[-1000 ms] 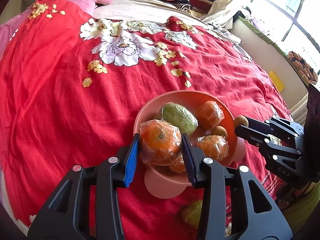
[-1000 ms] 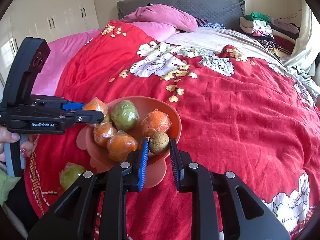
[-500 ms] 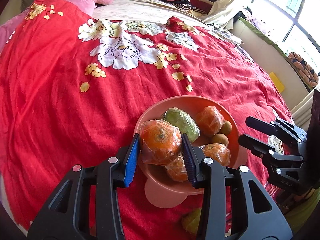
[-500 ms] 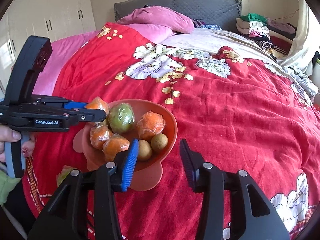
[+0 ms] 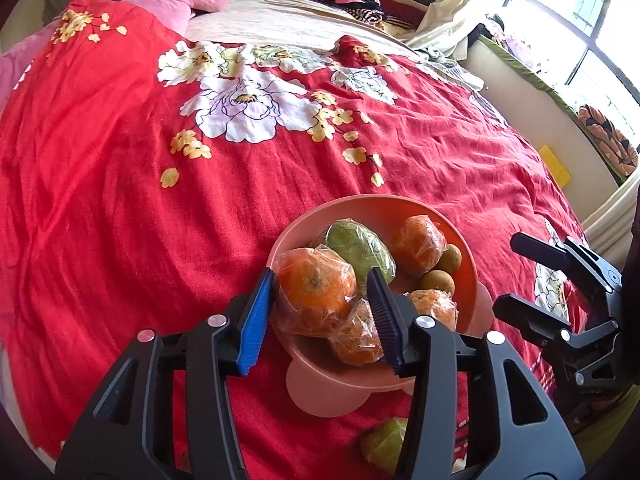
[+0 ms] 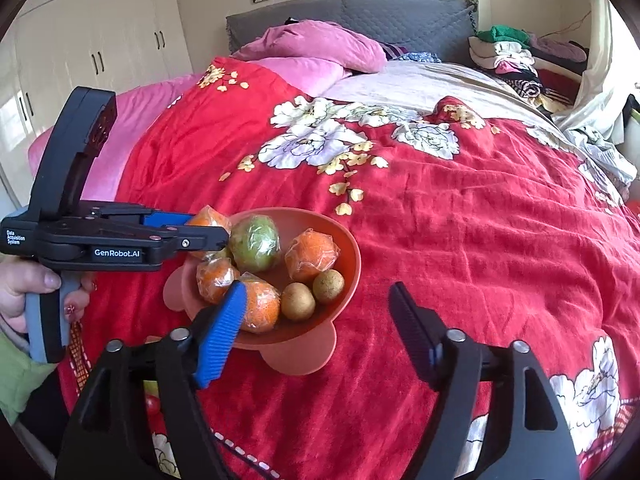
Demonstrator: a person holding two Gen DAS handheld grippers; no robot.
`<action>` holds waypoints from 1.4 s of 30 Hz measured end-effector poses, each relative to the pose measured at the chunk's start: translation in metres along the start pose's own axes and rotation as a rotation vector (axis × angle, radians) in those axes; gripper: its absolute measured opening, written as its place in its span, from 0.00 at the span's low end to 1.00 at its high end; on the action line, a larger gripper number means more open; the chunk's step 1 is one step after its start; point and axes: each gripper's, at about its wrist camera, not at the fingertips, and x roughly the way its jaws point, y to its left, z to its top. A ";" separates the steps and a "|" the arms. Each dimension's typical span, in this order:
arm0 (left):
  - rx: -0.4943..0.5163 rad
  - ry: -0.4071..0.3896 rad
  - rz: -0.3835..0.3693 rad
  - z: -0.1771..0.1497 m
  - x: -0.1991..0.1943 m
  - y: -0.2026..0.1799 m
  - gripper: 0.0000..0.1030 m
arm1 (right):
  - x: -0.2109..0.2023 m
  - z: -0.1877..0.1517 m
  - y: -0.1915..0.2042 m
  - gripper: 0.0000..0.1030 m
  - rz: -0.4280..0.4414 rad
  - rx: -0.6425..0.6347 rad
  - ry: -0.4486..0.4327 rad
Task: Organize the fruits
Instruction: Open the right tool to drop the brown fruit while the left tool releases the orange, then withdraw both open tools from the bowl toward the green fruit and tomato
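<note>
A salmon-pink bowl (image 5: 360, 204) (image 6: 352, 248) sits on the red bedspread. It holds several plastic-wrapped oranges, a wrapped green fruit (image 5: 356, 248) (image 6: 254, 244) and two small brown fruits (image 5: 438, 280) (image 6: 298, 300). My left gripper (image 5: 320, 300) (image 6: 208, 228) is over the bowl's near rim and its jaws are opening. A wrapped orange (image 5: 316, 288) lies between them on the pile, with a slit showing at the black pad. My right gripper (image 6: 316, 292) (image 5: 508, 272) hangs just off the bowl's right side, its jaws opening wide with nothing in them.
Another green fruit (image 5: 384, 440) lies on the bedspread just in front of the bowl's foot. Pink pillows (image 6: 312, 48) and a pile of folded clothes (image 6: 504, 52) sit at the head of the bed. A hand (image 6: 24, 288) holds the left gripper's handle.
The right gripper let a brown fruit go into the bowl, opened wide and drew back a little. The left jaws eased slightly apart around the orange.
</note>
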 end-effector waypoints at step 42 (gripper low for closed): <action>-0.052 -0.085 0.057 -0.018 -0.058 -0.007 0.90 | -0.049 -0.015 0.030 0.95 -0.016 -0.014 -0.052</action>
